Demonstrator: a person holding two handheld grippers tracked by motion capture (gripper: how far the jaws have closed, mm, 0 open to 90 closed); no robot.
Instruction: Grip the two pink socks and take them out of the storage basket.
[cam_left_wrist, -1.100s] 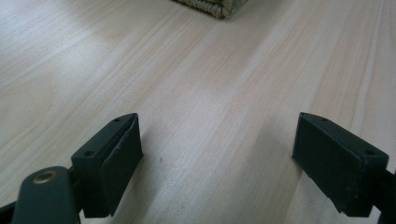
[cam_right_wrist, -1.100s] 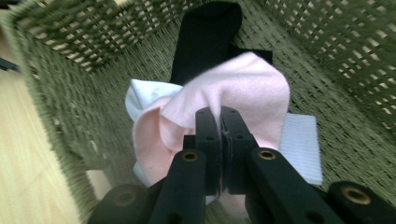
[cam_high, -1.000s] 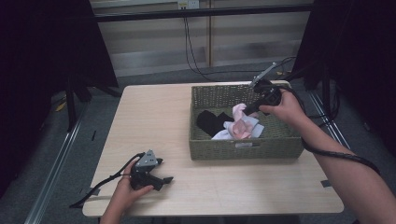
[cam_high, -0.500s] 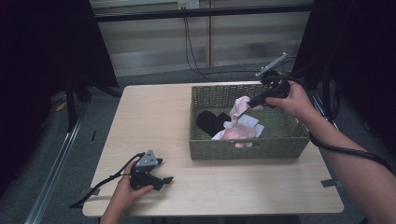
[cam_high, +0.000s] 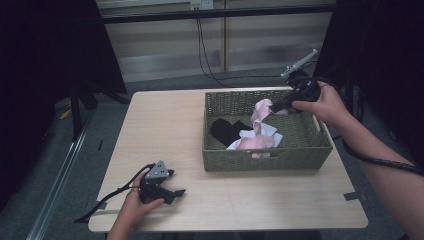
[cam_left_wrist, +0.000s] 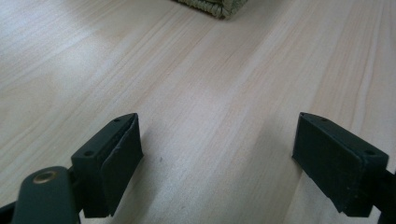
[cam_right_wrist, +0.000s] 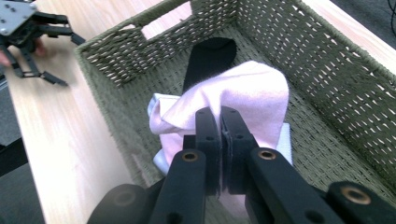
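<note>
A green woven basket (cam_high: 310, 150) stands on the right half of the table and holds a black cloth (cam_high: 227, 131), a white cloth (cam_high: 247, 135) and pink cloth (cam_high: 257, 142). My right gripper (cam_high: 274, 107) is shut on a pink cloth (cam_high: 260, 111) and holds it up above the basket's back right part. In the right gripper view the jaws pinch the pink cloth (cam_right_wrist: 243, 100), which drapes over the black cloth (cam_right_wrist: 208, 58) inside the basket (cam_right_wrist: 336, 84). My left gripper (cam_high: 172, 192) rests open on the table near the front left corner, jaws wide apart over bare wood (cam_left_wrist: 219, 116).
The light wooden table (cam_high: 165, 130) has free room on its left half and along the front edge. A basket corner (cam_left_wrist: 219, 5) lies ahead of the left gripper. Black cables hang behind the table, with dark curtains at both sides.
My right gripper has risen and moved back and right, pulling the pink cloth up out of the pile. The left gripper has stayed where it was.
</note>
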